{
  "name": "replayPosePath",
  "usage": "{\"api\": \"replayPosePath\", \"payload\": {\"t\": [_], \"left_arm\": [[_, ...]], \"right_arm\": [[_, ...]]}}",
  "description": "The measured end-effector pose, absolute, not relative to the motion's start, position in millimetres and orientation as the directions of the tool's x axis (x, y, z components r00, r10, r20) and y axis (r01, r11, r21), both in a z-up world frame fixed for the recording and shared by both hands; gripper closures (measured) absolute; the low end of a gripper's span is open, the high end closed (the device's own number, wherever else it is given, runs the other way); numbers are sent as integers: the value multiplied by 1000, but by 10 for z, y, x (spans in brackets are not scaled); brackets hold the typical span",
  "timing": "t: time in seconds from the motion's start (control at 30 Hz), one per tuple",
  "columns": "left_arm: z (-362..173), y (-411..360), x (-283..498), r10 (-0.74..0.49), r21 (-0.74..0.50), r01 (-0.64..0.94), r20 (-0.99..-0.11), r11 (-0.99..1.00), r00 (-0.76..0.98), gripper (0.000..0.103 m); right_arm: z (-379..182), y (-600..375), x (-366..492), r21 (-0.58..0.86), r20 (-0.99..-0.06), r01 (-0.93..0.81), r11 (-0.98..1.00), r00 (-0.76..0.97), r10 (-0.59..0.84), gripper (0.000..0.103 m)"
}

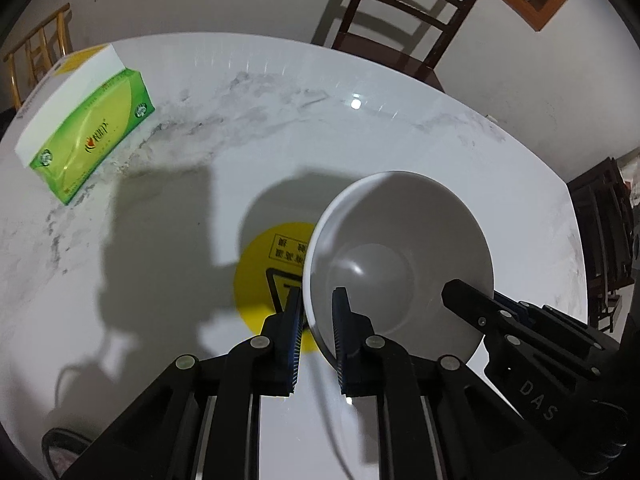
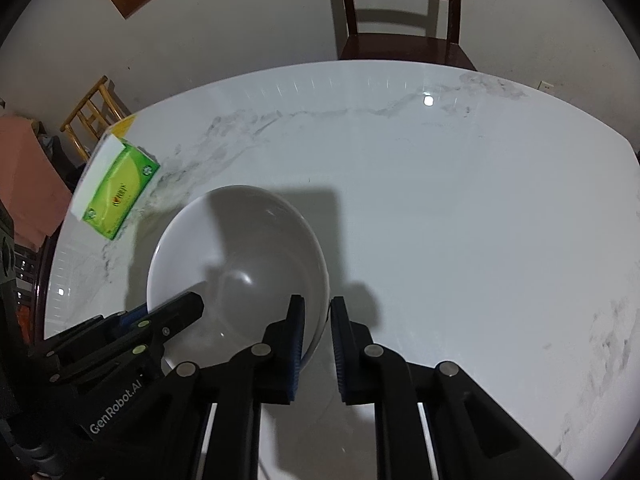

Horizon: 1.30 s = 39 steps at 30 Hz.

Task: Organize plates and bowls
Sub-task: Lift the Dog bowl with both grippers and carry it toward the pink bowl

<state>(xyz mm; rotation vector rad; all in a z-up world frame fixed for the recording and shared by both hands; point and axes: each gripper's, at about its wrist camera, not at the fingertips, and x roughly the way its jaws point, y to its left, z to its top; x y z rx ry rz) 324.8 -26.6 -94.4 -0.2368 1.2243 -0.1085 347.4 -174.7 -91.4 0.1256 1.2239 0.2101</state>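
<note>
We have the white bowl between our two tools, lifted and tilted above the marble counter, its shadow falling over a yellow sticker just beside it. Our left gripper straddles the bowl's near-left rim, one finger outside the wall and the other inside; the fingers stand narrowly apart with the rim between them, seemingly pinching it, though a sliver of gap shows. Our right gripper takes the opposite rim the same way, its fingers close together astride the wall; whether the pads press firmly we cannot tell.

The bowl looks like glazed ceramic: stiff, smooth, probably slippery against the ribbed pads and likely to chip if it meets the counter hard. We judge the thin rim to be the only sensible hold, and two opposite grips keep it from swinging. It seems moderately heavy for a rim pinch, so we would keep it low and level it before setting it down. A green tissue box sits well beyond the bowl, toward the counter's far-left edge.
</note>
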Motion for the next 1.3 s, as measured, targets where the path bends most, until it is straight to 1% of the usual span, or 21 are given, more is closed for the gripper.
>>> {"api": "replayPosePath", "payload": {"t": [0.53,0.83,1.3], "left_arm": [[-400,-462,2579,-224,-235,15,-902,972,370,92],[-283,-382,2418,-216,-209,61,-891,976,400,92],[-110,-50,2239,-210,-202,66,-881,977,424,92]], "right_arm": [[-233,-1893,2649,177,-890,-94,980,409,200,89],[-204,-1787,2451,178,-891,-76,981,412,194,89],[-97,-1416,2224,172,-894,-92,981,404,195,88]]}}
